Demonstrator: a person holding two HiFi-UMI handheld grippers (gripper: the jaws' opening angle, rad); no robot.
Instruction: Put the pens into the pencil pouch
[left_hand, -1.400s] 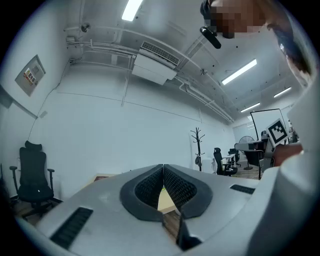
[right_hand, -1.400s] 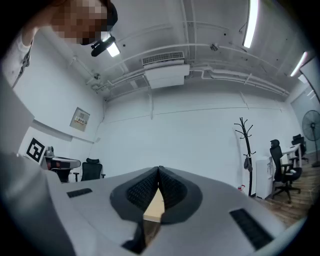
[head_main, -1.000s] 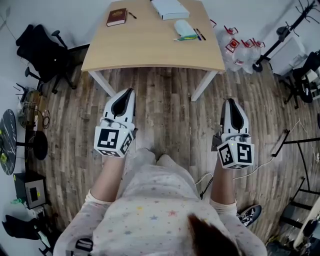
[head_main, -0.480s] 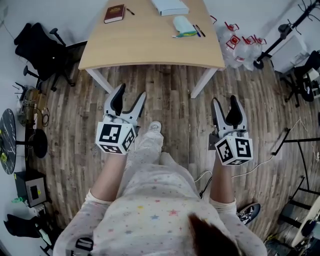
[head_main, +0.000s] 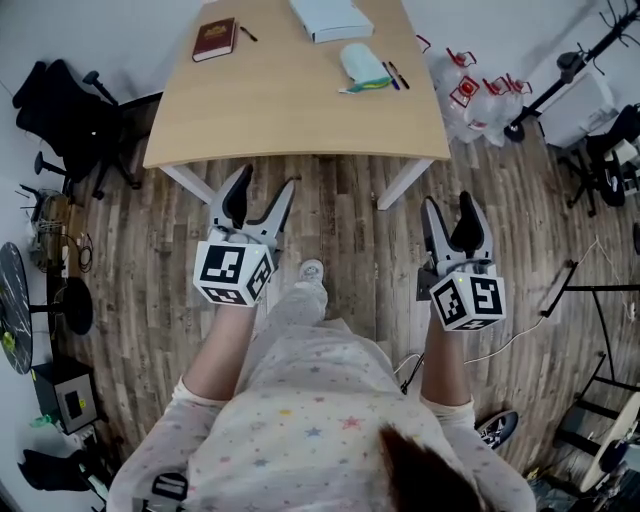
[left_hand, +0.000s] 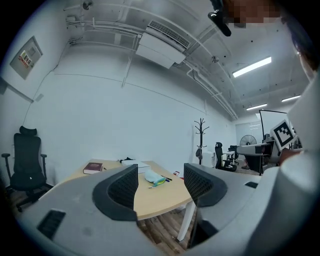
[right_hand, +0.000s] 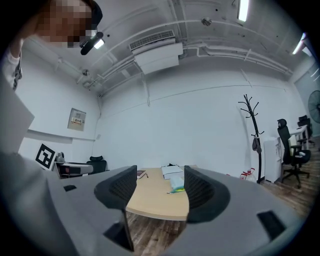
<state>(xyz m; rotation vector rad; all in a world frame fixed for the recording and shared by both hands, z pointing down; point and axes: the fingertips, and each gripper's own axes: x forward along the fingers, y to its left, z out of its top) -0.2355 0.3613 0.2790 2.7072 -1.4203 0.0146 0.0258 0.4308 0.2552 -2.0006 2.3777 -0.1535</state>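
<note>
Wooden floor lies under both grippers, short of the tabletop (head_main: 290, 100). On the left gripper (head_main: 265, 180) the fingers have just spread wide, empty; the right gripper (head_main: 449, 202) gapes empty too. The pens (head_main: 395, 75) lie beside the pouch (head_main: 362, 62) near the right edge; a clumsy pinch could roll them off.

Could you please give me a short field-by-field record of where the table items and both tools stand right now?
table: wooden, ahead of both tools
pencil pouch: lying on the table, far right part
pens: two, on the table just right of the pouch, outside it
book: dark red, far left corner
left tool: open, jaws have just been opening, nothing between them, over the floor
right tool: open, empty, over the floor
task: no pen picked up yet
</note>
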